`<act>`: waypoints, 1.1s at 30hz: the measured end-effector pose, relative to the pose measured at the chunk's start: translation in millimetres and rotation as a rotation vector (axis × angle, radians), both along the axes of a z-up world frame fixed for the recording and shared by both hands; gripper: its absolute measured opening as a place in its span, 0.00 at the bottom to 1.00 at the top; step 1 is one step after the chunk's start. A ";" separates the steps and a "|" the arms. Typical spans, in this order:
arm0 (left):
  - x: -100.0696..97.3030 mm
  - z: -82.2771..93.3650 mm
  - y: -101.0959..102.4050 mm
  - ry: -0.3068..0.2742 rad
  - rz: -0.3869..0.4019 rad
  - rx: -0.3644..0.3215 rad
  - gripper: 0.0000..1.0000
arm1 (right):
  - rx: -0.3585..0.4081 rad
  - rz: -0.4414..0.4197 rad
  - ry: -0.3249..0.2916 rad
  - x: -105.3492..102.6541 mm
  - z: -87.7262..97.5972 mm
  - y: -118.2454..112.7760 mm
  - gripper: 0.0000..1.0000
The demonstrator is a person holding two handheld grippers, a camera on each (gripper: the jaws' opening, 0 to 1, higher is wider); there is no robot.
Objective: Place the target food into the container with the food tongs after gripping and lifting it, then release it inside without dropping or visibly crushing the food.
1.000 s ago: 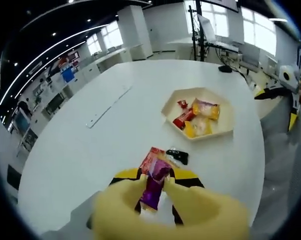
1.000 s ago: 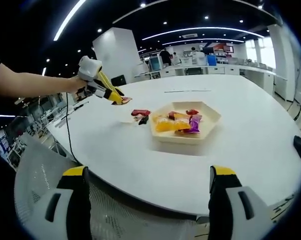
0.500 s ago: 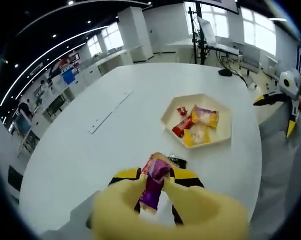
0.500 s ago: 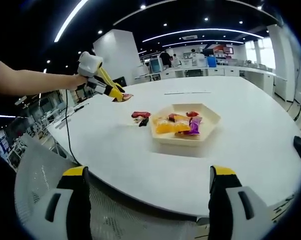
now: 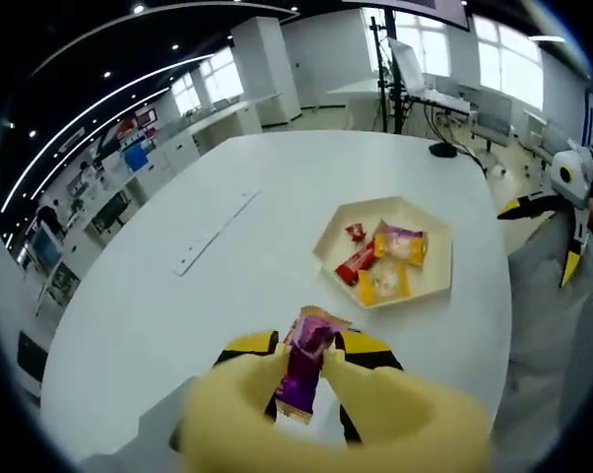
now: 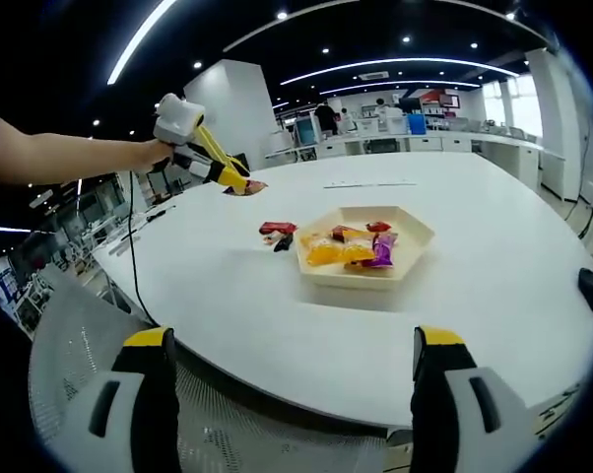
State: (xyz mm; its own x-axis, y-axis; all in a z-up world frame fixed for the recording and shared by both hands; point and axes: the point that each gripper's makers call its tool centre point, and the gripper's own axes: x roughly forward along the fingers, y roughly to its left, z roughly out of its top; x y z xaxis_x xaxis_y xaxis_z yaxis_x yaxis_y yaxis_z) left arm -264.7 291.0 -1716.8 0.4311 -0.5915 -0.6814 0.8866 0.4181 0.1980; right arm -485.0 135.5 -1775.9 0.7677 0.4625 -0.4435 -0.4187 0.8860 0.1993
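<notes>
- The left gripper has its yellow jaws pinched on a purple-wrapped snack, held up off the white table; from the right gripper view the same left gripper hangs in the air above the far-left part of the table with the packet at its tips
- The wrapper looks whole, with no visible squashing where the jaws meet it, though the part between them is hidden
- The hexagonal tray sits ahead and to the right of the held packet in the left gripper view, well apart from it; it already holds several wrapped sweets, red, orange and yellow ones
- In the right gripper view the tray lies near the middle of the table, and two small packets, one red and one dark, lie on the table just beside its left edge
- The right gripper is held low near the table's near edge, its two jaws spread wide apart and holding nothing
- My reading of progress: gripping and lifting are done, so roughly the first half is behind
- What is left, as far as I can judge: carry the packet across until it is over the tray, lower it inside, then open the jaws gently so it settles among the other sweets instead of falling on the rim
</notes>
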 end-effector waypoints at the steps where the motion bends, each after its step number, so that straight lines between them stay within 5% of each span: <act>1: -0.5 -1.3 -1.6 -0.008 -0.010 0.008 0.18 | -0.001 -0.001 0.000 0.0 0.0 -0.2 1.00; 33: -14.2 12.8 -79.3 -0.020 -0.135 -0.005 0.17 | 0.008 0.000 -0.010 -0.1 1.8 0.7 1.00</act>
